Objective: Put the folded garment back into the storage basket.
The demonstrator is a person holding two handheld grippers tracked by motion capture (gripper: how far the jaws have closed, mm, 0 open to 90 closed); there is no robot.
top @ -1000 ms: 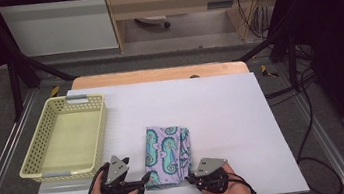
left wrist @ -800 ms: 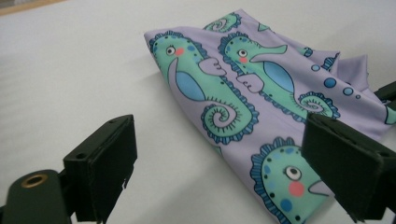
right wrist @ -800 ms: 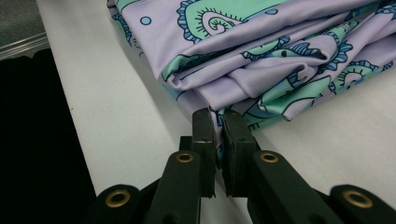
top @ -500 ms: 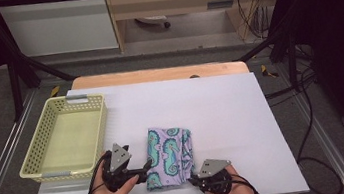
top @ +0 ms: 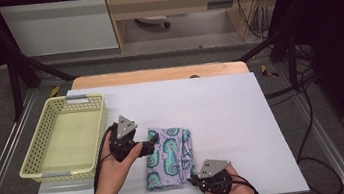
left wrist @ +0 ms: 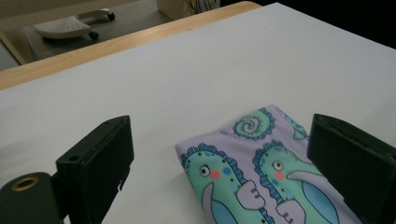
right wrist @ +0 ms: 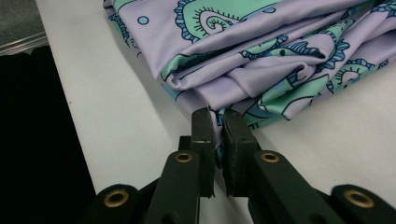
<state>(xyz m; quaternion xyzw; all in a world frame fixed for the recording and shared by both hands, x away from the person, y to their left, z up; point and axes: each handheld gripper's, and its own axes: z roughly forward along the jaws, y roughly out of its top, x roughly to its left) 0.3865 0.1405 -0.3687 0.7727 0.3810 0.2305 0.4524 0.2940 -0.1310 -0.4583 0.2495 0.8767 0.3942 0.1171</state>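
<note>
Both grippers are black: the left gripper [top: 147, 147] and right gripper [top: 194, 178] each carry a grey three-cornered plate, a trailing black cable, and brass-ringed screw holes at six o'clock.

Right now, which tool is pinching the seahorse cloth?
The right tool, at the cloth's near corner, is shut on its edge. The left tool is open by the far corner, touching nothing.

no readable text, labels, brands or numbers anywhere
</note>
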